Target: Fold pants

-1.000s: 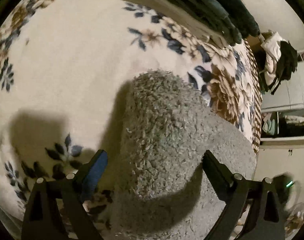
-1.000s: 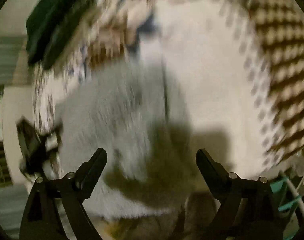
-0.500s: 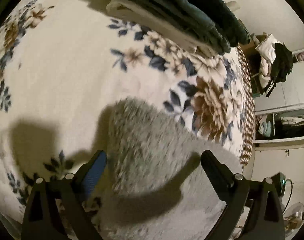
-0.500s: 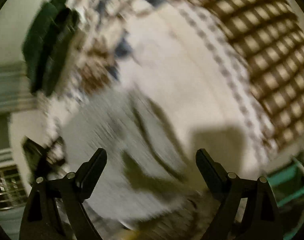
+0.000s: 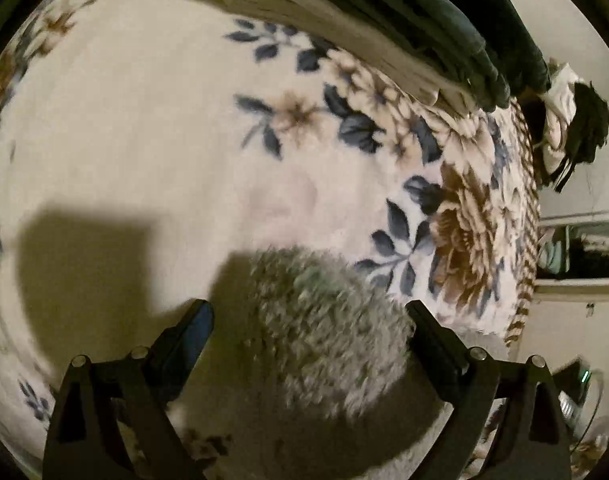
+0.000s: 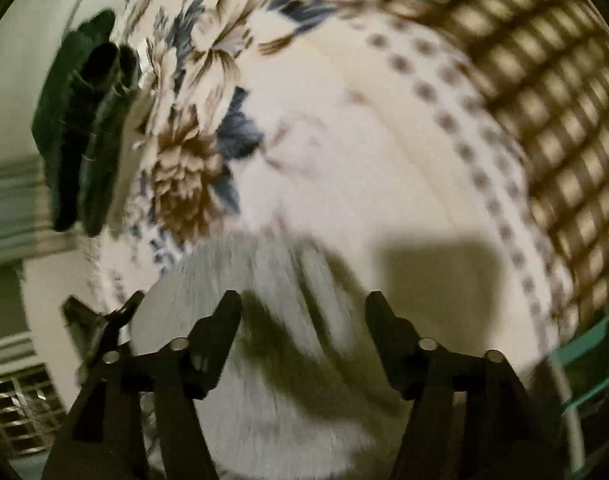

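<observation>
i see the right hand-held gripper (image 6: pixel 303 312) closing over the fuzzy grey pants (image 6: pixel 272 344), not yet pinching. left hand-held gripper (image 5: pixel 309 320) stays wide, pants now lower in its view. next fold looks imminent.

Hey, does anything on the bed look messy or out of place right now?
Nothing stands out. The fuzzy grey pants lie bunched on the floral blanket, not yet folded flat, and the folded stack at the far edge looks tidy.
</observation>
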